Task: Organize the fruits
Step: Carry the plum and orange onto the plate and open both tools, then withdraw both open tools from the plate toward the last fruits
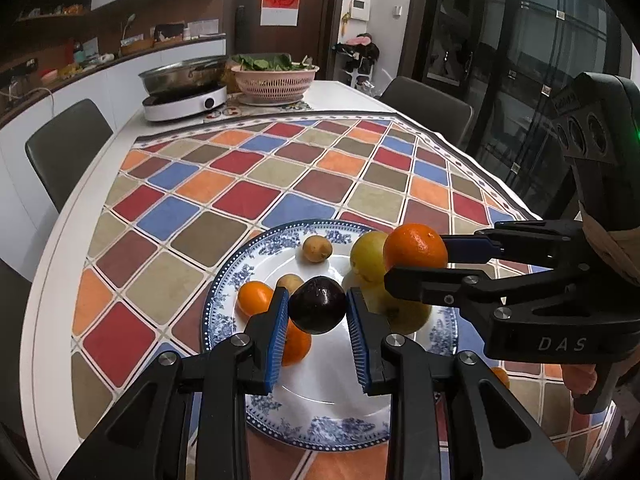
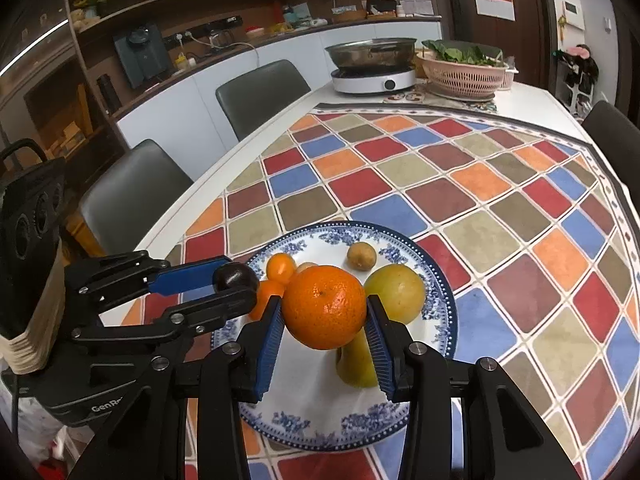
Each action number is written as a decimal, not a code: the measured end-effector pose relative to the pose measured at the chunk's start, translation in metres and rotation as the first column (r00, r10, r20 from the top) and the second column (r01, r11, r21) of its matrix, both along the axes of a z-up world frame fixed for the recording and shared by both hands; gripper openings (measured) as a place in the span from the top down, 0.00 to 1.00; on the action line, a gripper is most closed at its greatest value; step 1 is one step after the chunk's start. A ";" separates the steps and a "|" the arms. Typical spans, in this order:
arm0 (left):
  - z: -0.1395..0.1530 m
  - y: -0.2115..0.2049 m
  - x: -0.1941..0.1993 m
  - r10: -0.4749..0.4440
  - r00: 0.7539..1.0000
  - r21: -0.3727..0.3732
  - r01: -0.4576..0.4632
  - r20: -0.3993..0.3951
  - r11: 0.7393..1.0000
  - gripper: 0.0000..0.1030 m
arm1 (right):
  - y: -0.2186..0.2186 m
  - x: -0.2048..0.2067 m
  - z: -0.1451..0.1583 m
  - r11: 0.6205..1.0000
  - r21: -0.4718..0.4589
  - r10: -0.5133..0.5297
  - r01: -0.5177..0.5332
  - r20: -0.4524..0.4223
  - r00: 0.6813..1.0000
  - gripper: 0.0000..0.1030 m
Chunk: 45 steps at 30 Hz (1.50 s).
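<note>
- Blue rubber pads of the left gripper (image 1: 317, 312) are seen in the left wrist view pinching a dark purple fruit (image 1: 317, 305), which is held above the blue-and-white plate (image 1: 224, 280).
- On the plate, two small brown fruits (image 1: 317, 249), small oranges (image 1: 255, 298) and yellow-green fruits (image 1: 369, 256) are noted; the plate is set near the near edge of the checked tablecloth (image 1: 256, 176).
- In the same view the right gripper (image 1: 416, 254) is seen from the side, clamped on a large orange (image 1: 415, 247) over the plate's right part.
- In the right wrist view, the large orange (image 2: 325, 306) is confirmed gripped between both pads of the right gripper (image 2: 325, 320), clear of the plate (image 2: 440, 280).
- The left gripper (image 2: 234, 280) is recorded at the plate's left rim with the dark purple fruit (image 2: 235, 276) in its jaws.
- The step in hand is judged to be the carrying of two fruits at plate level; whether they are being delivered or removed cannot be told.
- If delivery is meant, lowering onto bare porcelain before release is called for, since round fruit may roll.
</note>
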<state>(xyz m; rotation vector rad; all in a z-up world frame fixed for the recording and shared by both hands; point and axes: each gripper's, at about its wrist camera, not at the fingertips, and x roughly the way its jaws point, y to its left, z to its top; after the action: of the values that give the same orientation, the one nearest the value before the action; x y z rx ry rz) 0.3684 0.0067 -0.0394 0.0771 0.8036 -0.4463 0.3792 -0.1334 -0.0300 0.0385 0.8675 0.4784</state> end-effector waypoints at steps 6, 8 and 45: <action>-0.010 0.001 0.008 -0.004 1.000 0.003 0.004 -0.021 1.000 0.71 | 0.002 0.011 -0.011 1.000 -0.002 -0.002 0.002 -0.018 1.000 0.60; -0.012 0.001 0.009 -0.005 1.000 0.005 0.006 -0.022 1.000 0.71 | 0.003 0.013 -0.013 1.000 -0.004 -0.002 0.002 -0.023 1.000 0.60; 0.064 0.004 -0.083 0.118 0.978 0.026 -0.124 0.170 0.992 0.48 | -0.015 -0.061 0.041 0.999 0.008 -0.052 0.051 0.126 0.991 0.52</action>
<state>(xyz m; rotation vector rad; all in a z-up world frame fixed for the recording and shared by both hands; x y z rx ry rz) 0.2857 0.0108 0.0246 0.0978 0.6461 -0.3053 0.3178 -0.1487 0.0107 0.0345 0.7394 0.4302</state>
